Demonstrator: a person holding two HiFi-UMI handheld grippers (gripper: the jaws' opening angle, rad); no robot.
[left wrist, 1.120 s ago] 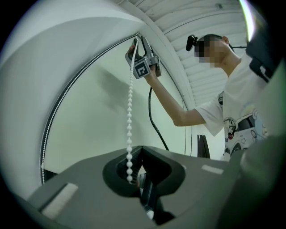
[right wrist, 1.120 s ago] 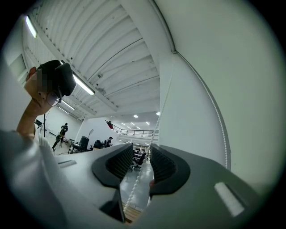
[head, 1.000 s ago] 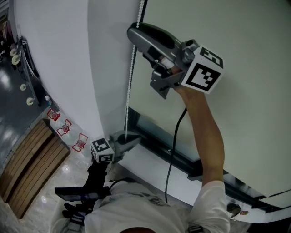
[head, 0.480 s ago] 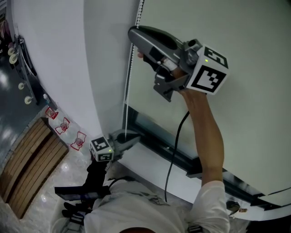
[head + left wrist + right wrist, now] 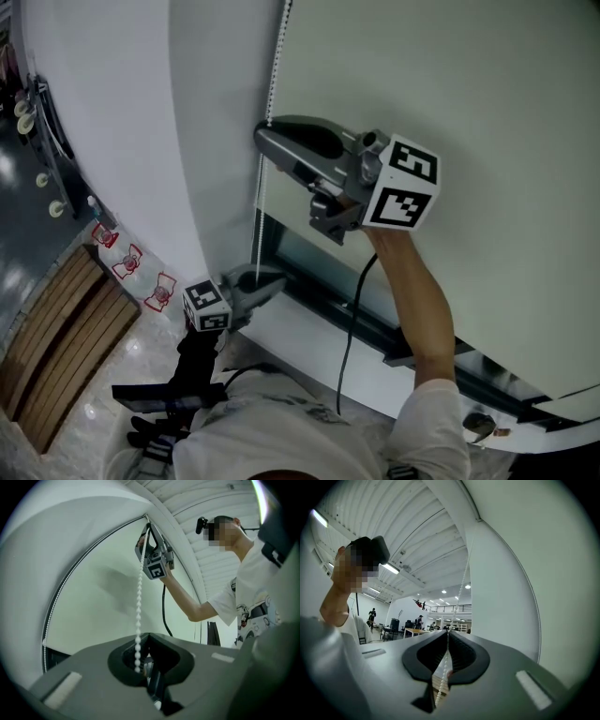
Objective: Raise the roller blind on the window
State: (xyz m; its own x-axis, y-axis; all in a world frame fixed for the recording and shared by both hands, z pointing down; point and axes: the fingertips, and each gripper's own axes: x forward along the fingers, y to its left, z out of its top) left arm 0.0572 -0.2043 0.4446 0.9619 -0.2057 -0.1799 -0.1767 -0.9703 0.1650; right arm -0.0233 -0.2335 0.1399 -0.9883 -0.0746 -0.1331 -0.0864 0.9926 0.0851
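The pale roller blind [image 5: 469, 84] covers most of the window, with a narrow dark strip of glass [image 5: 305, 253] showing under its lower edge. A white bead chain [image 5: 274, 89] hangs along the blind's left side. My right gripper [image 5: 265, 139] is raised on an outstretched arm, and its jaws are shut on the chain [image 5: 461, 588], which runs through their seam. Lower down, near the sill, my left gripper [image 5: 272, 281] points at the same chain. In the left gripper view its jaws look shut where the chain [image 5: 139, 602] enters them, and the right gripper [image 5: 152, 557] shows above.
A white wall pillar [image 5: 122, 131] stands left of the chain. The dark window frame and white sill [image 5: 309, 352] run below the blind. A black cable [image 5: 349, 328] hangs from my right gripper. Wooden slats [image 5: 61, 337] lie on the floor far below at left.
My right gripper closed on the bead chain and came down and slightly left along it. The left gripper stayed in place by the sill.
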